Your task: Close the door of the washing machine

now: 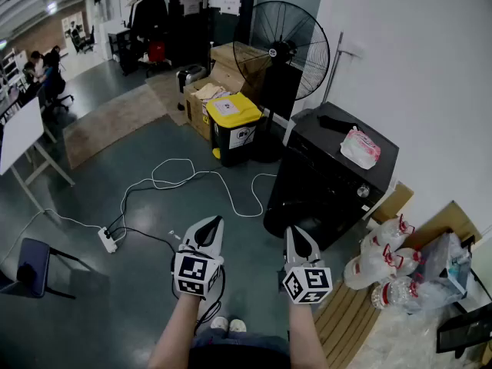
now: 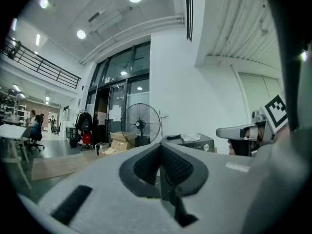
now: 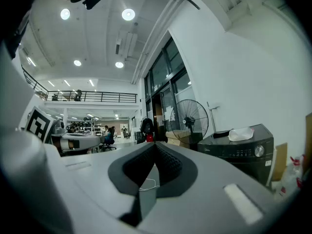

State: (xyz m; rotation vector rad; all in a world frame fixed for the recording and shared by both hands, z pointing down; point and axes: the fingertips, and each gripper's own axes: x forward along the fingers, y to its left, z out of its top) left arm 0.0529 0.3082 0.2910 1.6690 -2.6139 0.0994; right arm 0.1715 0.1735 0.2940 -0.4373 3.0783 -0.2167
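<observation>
The black washing machine (image 1: 332, 174) stands to the right ahead of me against the white wall; its dark front faces me, and I cannot tell how its door stands. A pink-and-white packet (image 1: 360, 147) lies on its top. My left gripper (image 1: 209, 224) and right gripper (image 1: 297, 235) are held side by side, level, short of the machine, both shut with nothing in them. In the left gripper view the jaws meet at the gripper's (image 2: 160, 148) tip, the machine (image 2: 193, 141) beyond. The right gripper (image 3: 155, 148) shows the same, with the machine (image 3: 242, 150) to its right.
A tall black fan (image 1: 289, 49) and a yellow-lidded bin (image 1: 234, 126) stand left of the machine, cardboard boxes (image 1: 209, 92) behind them. A white cable (image 1: 186, 180) and power strip (image 1: 108, 241) lie on the floor. Plastic bottles (image 1: 381, 264) crowd the right. A chair (image 1: 31, 267) is at the left.
</observation>
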